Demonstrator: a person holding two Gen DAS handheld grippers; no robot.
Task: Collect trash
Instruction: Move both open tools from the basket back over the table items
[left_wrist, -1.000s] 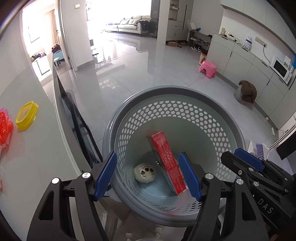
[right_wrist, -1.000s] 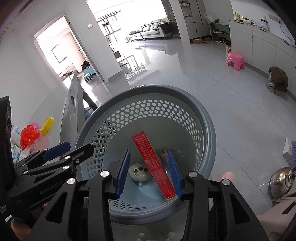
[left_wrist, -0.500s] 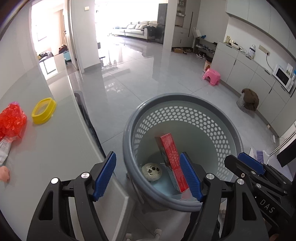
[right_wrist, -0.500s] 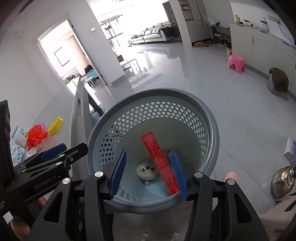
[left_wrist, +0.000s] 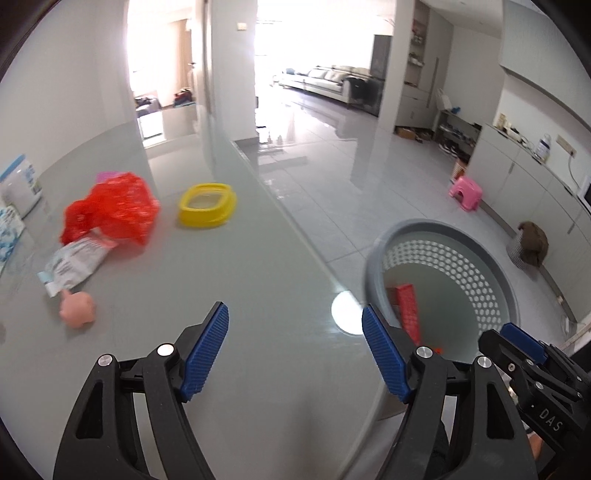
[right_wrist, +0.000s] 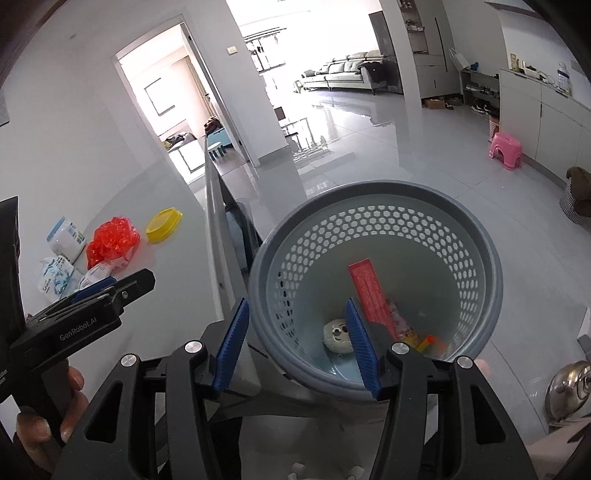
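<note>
Change logged: our left gripper (left_wrist: 295, 347), jaws wide apart and empty, has swung from over the grey perforated bin (right_wrist: 373, 288) to the table (left_wrist: 258, 295), so we judge a drop finished and the next pickup begun. Our right gripper (right_wrist: 293, 347), jaws apart and empty, hangs over the bin's near rim. Remaining trash lies well ahead and left of the left fingers: red crumpled bag (left_wrist: 110, 210), white wrapper (left_wrist: 75, 260), yellow lid (left_wrist: 207, 205).
</note>
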